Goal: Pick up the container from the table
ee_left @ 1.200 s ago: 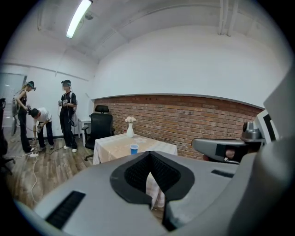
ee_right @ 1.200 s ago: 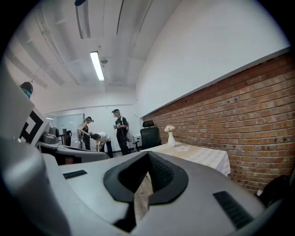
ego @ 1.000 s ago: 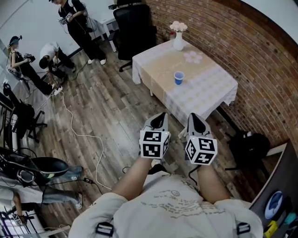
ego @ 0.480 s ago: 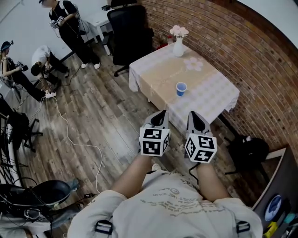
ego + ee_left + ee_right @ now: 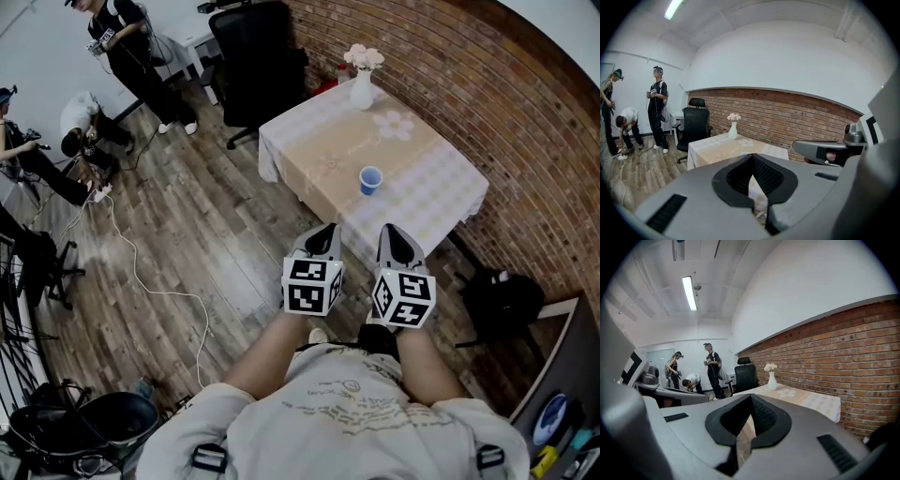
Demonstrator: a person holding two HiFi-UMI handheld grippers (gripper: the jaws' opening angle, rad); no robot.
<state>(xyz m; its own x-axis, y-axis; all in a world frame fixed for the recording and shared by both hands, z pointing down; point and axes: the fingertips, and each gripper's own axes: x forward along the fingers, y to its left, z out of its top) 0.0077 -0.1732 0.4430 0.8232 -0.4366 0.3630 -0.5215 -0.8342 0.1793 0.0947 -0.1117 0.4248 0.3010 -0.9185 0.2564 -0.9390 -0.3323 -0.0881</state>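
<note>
Left hand-held gripper [image 5: 324,234] and right hand-held gripper [image 5: 393,234]: jaws together, empty, side by side, apart from desk [image 5: 427,192]. Blue cup [image 5: 370,180] upright on it.

Cloth-draped table [image 5: 422,192], wooden plank floor [image 5: 202,239], rough brick wall [image 5: 487,84].

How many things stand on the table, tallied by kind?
Blue cup: 1
White vase with flowers: 1
Total: 2
</note>
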